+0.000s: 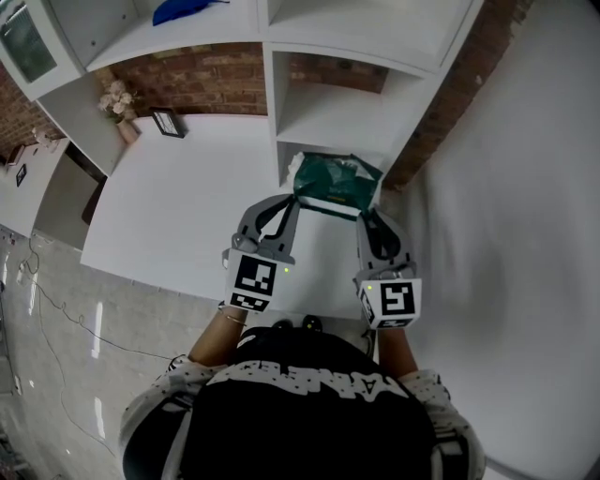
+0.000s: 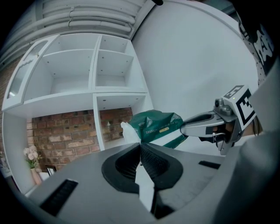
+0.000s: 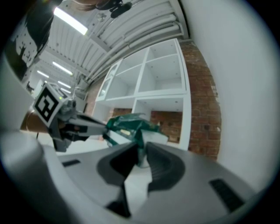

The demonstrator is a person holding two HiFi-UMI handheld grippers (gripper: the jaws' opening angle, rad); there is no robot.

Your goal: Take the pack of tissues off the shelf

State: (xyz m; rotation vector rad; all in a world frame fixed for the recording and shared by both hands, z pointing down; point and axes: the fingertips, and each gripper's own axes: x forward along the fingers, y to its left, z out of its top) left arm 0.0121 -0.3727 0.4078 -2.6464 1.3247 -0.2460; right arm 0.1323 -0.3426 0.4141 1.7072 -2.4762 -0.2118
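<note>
The pack of tissues (image 1: pixel 336 185) is green with a white band and hangs just in front of the lowest cubby of the white shelf unit (image 1: pixel 323 117), held between both grippers. My left gripper (image 1: pixel 298 197) is shut on the wrapper at the pack's left end (image 2: pixel 155 129), its jaws meeting at the wrapper's edge (image 2: pixel 140 146). At the right end, my right gripper (image 1: pixel 367 214) is shut on the pack, with green wrapper (image 3: pixel 131 124) pinched between its jaws (image 3: pixel 141 151). Each gripper view shows the other gripper across the pack: the right gripper (image 2: pixel 188 127) and the left gripper (image 3: pixel 104 127).
A white tabletop (image 1: pixel 178 216) lies under the grippers. A vase of flowers (image 1: pixel 120 105) and a small picture frame (image 1: pixel 169 122) stand at its back left by the brick wall. A blue thing (image 1: pixel 183 9) lies on an upper shelf. A white wall (image 1: pixel 525 234) is close on the right.
</note>
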